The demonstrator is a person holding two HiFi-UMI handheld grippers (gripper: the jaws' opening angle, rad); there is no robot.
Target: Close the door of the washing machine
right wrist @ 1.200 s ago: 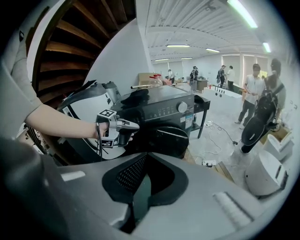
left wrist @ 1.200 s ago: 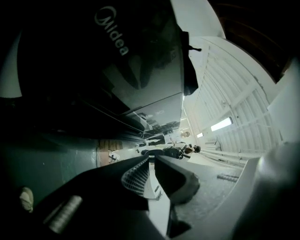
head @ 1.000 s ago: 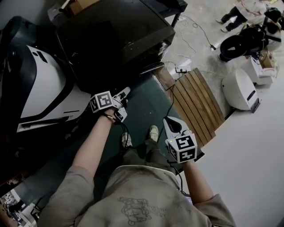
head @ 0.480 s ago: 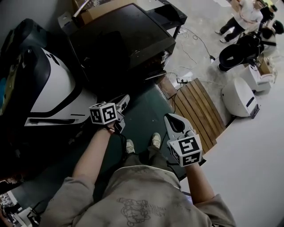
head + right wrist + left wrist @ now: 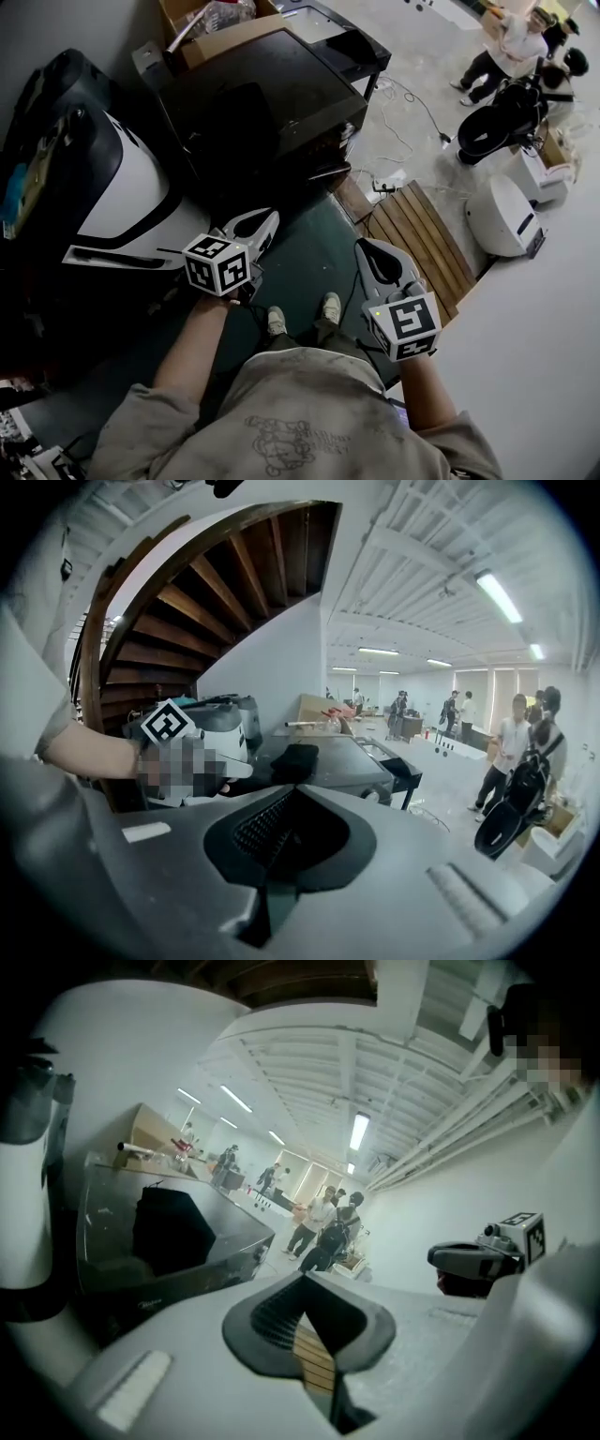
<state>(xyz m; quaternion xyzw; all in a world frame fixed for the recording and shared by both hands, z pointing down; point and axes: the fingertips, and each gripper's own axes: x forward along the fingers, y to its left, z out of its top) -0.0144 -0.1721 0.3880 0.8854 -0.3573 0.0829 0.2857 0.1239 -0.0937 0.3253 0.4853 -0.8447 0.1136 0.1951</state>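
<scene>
The left hand-held gripper (image 5: pixel 265 223), closed and empty like the right hand-held gripper (image 5: pixel 367 251), hangs nearer the washing machine (image 5: pixel 112 187), which lies to its left.

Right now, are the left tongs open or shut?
Shut, holding nothing. In the left gripper view the left gripper has its tongs together, with only wooden slats showing through the slit.

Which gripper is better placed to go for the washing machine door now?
Probably left. The left gripper, jaws together and empty, hangs beside the white-and-black washing machine. The right gripper, also shut and empty, sits farther off, nearer the wooden slats.
</scene>
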